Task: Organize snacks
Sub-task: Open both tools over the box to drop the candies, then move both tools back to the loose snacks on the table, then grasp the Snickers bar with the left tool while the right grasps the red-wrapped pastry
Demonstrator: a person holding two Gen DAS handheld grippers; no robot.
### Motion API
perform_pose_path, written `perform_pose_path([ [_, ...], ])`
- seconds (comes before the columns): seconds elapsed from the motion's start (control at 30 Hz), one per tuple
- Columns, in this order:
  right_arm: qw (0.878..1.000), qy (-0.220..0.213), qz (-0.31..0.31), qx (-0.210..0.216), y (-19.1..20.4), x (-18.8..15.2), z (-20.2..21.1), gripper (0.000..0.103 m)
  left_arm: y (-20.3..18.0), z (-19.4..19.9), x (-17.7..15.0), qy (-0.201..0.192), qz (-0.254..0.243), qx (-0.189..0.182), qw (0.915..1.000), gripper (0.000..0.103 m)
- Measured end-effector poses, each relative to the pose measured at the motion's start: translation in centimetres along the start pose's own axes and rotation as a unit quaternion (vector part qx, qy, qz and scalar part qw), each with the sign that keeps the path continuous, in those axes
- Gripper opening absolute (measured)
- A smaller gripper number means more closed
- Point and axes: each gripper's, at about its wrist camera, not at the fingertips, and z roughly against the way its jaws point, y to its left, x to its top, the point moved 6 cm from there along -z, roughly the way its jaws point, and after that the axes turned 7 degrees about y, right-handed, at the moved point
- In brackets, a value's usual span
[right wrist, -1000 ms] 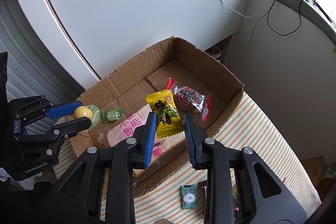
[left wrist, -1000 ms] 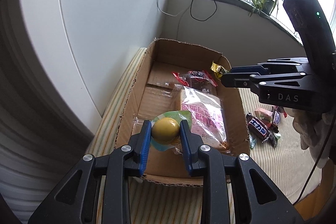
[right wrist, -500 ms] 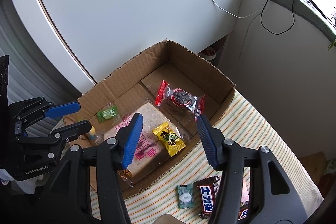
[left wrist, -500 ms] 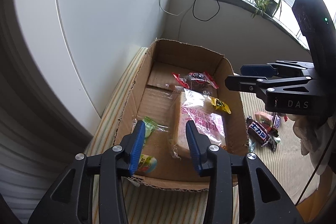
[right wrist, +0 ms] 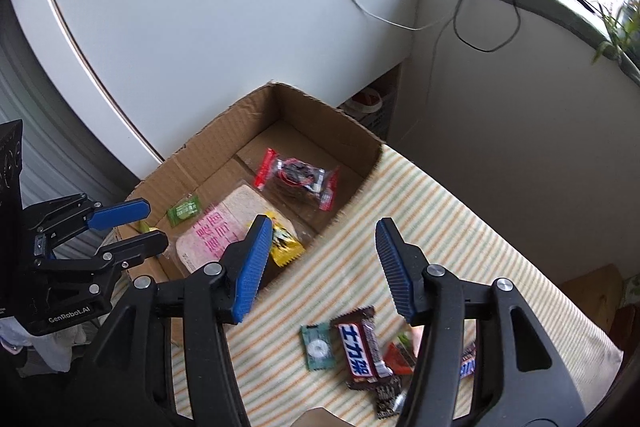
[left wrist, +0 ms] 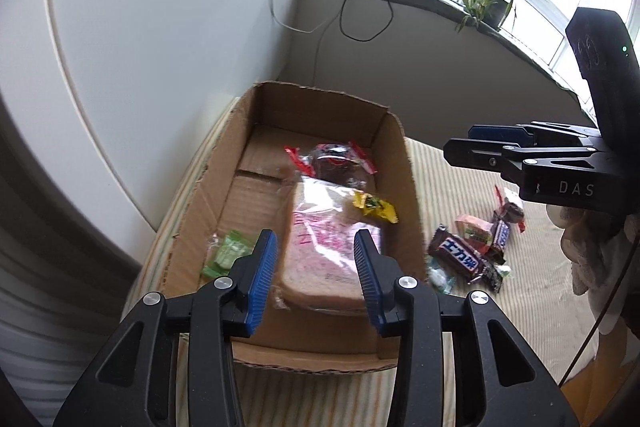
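A: How do the grippers stand?

B: The left gripper (left wrist: 315, 269) has its jaws parted with nothing between them; they have just been opening. It hangs over the near end of the cardboard box (left wrist: 412, 187), above a bagged slice of bread (left wrist: 320, 247). The right gripper (right wrist: 320, 261) is released too, its jaws also just opened and empty, over the box's edge and the striped cloth (right wrist: 440, 211).

A: And the snacks?

B: In the box: the bread, a yellow candy (left wrist: 374, 205) on top of it, a green candy (left wrist: 229, 253) beside it, and a red-ended clear packet (left wrist: 330, 163) further back. On the cloth, well apart from the box, lie a brown chocolate bar (right wrist: 358, 347), a small green packet (right wrist: 318, 347) touching it, and a few other wrappers.
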Motion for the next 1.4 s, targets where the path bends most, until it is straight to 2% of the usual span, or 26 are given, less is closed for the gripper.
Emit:
perform_pose_path([
  [0.4,0.995,-0.014,-0.094,-0.031,-9.1,-5.4,4.3,0.056,-5.9,-0.5,-0.2,0.009,-0.040,-0.034,0.9986,0.039],
  [0.67,0.986,-0.005,-0.159,-0.059,-14.8,-9.9,5.8,0.056,-10.4,-1.3,-0.8,0.022,-0.071,-0.058,0.9955,0.039],
  [0.87,0.977,0.003,-0.198,-0.077,-17.7,-12.0,5.7,0.056,-12.7,-2.2,-1.3,0.035,-0.082,-0.075,0.9932,0.039],
  [1.0,0.979,0.005,-0.188,-0.075,-18.8,-12.6,5.3,0.056,-14.2,-3.0,-1.5,0.042,-0.096,-0.083,0.9910,0.039],
  [1.27,0.995,0.017,-0.087,-0.042,-18.3,-11.7,3.0,0.056,-18.5,-5.2,-0.9,0.042,-0.133,-0.104,0.9847,0.039],
  [1.4,0.998,0.026,-0.050,-0.022,-18.4,-11.5,1.6,0.056,-20.1,-7.1,-1.1,0.055,-0.142,-0.110,0.9821,0.039],
])
